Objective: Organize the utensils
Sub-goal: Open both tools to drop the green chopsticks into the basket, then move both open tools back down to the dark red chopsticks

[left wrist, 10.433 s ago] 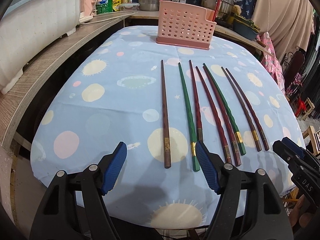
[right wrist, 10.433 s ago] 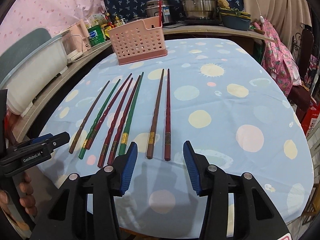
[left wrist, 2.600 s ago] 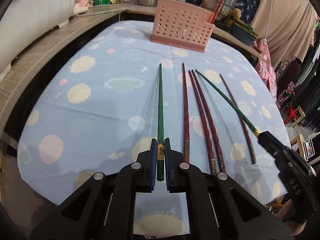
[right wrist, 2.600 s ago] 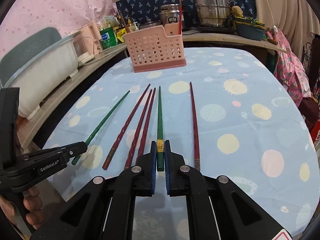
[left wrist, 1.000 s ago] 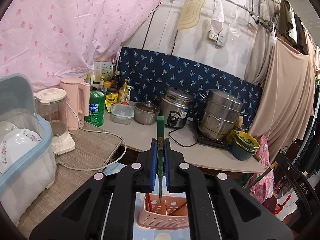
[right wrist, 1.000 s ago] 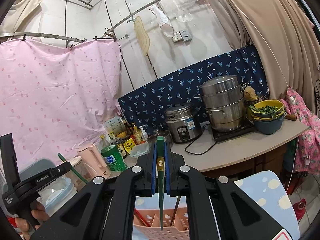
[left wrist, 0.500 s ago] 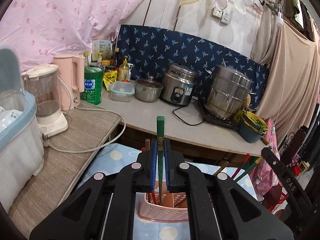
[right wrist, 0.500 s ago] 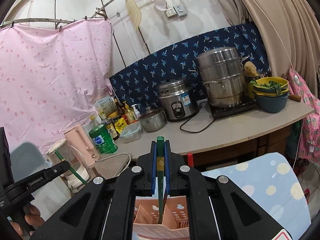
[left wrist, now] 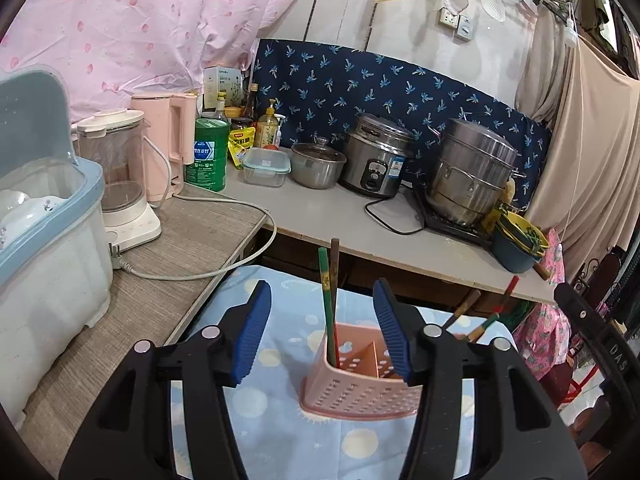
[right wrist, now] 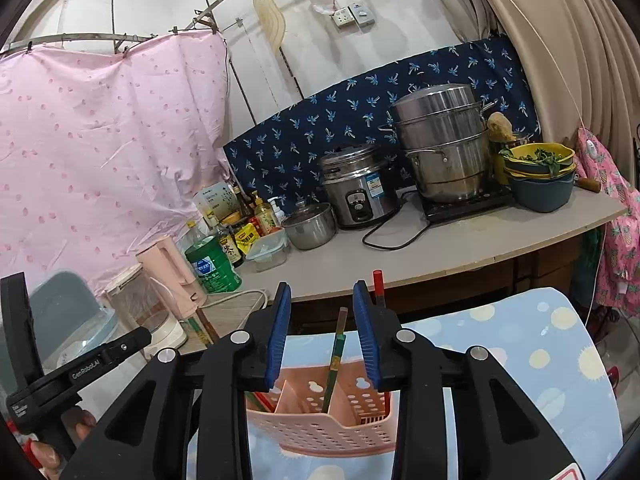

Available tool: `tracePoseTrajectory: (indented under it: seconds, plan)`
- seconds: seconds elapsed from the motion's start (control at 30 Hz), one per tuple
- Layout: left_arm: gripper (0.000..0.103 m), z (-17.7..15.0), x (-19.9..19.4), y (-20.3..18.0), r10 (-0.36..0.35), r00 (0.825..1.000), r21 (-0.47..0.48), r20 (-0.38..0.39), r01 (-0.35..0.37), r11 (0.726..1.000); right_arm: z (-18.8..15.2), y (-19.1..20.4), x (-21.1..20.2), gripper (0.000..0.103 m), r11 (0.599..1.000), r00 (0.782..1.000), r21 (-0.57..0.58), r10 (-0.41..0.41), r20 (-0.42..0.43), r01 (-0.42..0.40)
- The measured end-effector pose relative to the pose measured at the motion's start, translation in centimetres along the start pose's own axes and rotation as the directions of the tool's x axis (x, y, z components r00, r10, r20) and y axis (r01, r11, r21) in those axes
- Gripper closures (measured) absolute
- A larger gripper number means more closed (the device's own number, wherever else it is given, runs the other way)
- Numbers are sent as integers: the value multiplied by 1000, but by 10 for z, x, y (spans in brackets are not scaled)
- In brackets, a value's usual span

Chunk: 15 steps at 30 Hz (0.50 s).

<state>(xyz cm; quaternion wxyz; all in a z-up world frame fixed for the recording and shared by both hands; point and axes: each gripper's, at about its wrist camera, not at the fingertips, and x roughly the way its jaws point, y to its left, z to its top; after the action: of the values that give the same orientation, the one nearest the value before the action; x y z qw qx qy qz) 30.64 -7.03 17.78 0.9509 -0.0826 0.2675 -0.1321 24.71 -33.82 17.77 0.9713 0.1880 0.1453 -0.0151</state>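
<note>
Left gripper angled downward, jaws opening, nothing pinched; right gripper tilted down, jaws opening, pads clear.

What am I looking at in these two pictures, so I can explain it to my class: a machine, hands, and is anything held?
No robot: a person holds a clamp-like tool in each hand, each with its own camera looking along its two blue-padded fingers. One picture looks out from the left gripper, the other from the right gripper. Both hang over a pink basket on a table with a spotted blue cloth. Their jaws are opening; nothing is held. A green chopstick stands in the basket between the left gripper's fingers, another green chopstick between the right's. Pots crowd the counter behind.
</note>
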Motion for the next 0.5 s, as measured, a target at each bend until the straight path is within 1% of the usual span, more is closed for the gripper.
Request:
tracePoseTrajectory:
  seconds: [0.07,0.1,0.13,0.17,0.27,0.43,0.5]
  plan:
    - [51,-4,-8,0,3,1000,14,0,-3,1000,-3,3,-13,70,1000,1000,-1,10,2,-10]
    - [50,-7,-14,1,6,1000,23,-1,-6,1000,-3,3,-13,70,1000,1000,-1,10,2,-10]
    - [49,-10,-18,1,7,1000,28,-3,-7,1000,-7,5,-25,69,1000,1000,2,22,0,-22]
    - [49,-13,-23,1,5,1000,35,-5,-5,999,-7,5,-25,69,1000,1000,2,22,0,-22]
    - [45,-24,-39,4,5,1000,53,-13,-4,999,-17,8,-46,68,999,999,6,39,-12,-39]
    - [45,-46,-61,6,2,999,73,-37,1,997,-42,13,-77,68,999,998,-1,54,-44,-54]
    - [45,-56,-68,6,2,999,81,-47,2,997,-53,14,-87,68,999,997,-6,47,-65,-48]
